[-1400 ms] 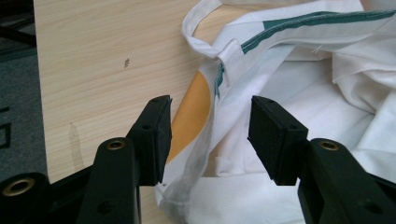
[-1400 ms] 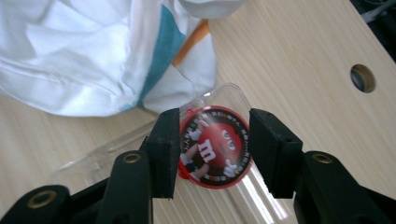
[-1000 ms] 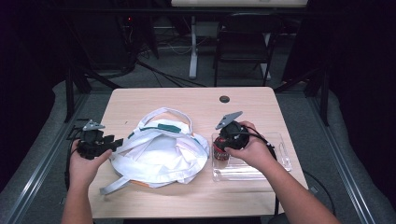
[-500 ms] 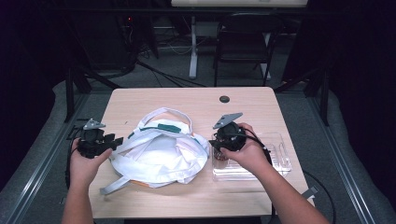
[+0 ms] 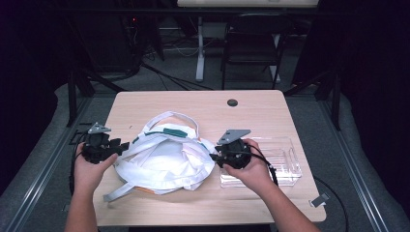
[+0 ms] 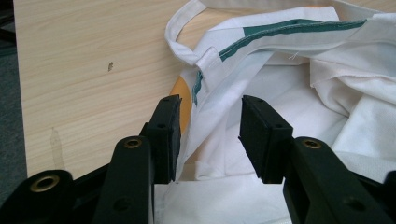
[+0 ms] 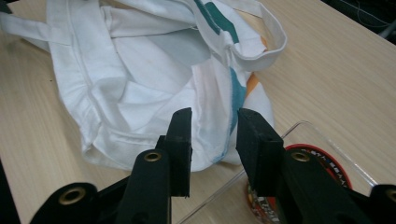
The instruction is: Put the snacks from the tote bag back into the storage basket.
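A crumpled white cloth bag [image 5: 164, 157] lies mid-worktop [image 5: 270, 111]. The left gripper [image 5: 121, 145] has spread fingers at its left edge. The right gripper [image 5: 212, 156], fingers apart, holds nothing beside a clear tray [image 5: 285, 159].

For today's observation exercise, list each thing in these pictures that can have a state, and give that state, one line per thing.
cloth bag: crumpled, lying flat on the table, handles loose.
clear plastic tray: upright on the table, a red-rimmed round item inside.
left gripper: open, jaws astride a fold of the bag's edge.
right gripper: open, jaws apart before the bag, nothing held.
table: bearing bag and tray.
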Demonstrator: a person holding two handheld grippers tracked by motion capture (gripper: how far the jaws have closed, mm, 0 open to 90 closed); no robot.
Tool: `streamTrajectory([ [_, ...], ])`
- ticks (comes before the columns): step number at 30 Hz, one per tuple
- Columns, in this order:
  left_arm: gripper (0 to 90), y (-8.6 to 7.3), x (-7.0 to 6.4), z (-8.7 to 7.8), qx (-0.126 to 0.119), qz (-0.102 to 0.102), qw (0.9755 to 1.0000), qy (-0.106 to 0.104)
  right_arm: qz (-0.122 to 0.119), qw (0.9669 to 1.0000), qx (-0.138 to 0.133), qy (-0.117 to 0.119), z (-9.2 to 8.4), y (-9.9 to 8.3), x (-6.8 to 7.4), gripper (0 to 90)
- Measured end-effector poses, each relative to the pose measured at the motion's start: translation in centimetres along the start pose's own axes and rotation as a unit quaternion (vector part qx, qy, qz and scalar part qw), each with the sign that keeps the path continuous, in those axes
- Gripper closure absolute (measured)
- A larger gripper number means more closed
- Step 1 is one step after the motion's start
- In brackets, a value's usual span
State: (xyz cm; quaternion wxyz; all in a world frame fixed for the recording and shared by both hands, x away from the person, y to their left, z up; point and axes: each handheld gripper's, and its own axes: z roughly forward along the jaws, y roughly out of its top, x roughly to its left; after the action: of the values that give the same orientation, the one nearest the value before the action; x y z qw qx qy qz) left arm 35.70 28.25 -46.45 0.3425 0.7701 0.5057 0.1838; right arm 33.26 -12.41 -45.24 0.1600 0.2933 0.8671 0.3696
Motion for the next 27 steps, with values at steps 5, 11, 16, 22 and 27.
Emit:
streamTrajectory([
  [5, 58.2, 0.1, 0.0, 0.0, 0.006, 0.003, 1.0000, -0.003, -0.014, 0.9998, -0.013, -0.005, -0.5, -0.8, 1.2, 66.0],
  [11, 57.4, 0.2, -0.1, 0.0, 0.004, 0.001, 1.0000, -0.004, -0.005, 0.9994, -0.025, 0.022, -1.2, -2.0, 2.3, 67.6],
  [16, 57.4, 0.2, -0.1, 0.1, 0.003, -0.001, 1.0000, -0.007, -0.005, 0.9992, -0.021, 0.034, -1.4, -3.2, 3.4, 67.8],
  [22, 57.3, 0.2, -0.1, 0.1, 0.000, -0.003, 1.0000, -0.006, 0.000, 0.9986, -0.013, 0.050, -1.2, -4.9, 4.2, 69.8],
  [27, 57.3, 0.2, 0.0, 0.2, 0.007, -0.003, 1.0000, -0.006, 0.019, 0.9983, -0.017, 0.053, -1.1, -6.3, 4.2, 71.7],
])
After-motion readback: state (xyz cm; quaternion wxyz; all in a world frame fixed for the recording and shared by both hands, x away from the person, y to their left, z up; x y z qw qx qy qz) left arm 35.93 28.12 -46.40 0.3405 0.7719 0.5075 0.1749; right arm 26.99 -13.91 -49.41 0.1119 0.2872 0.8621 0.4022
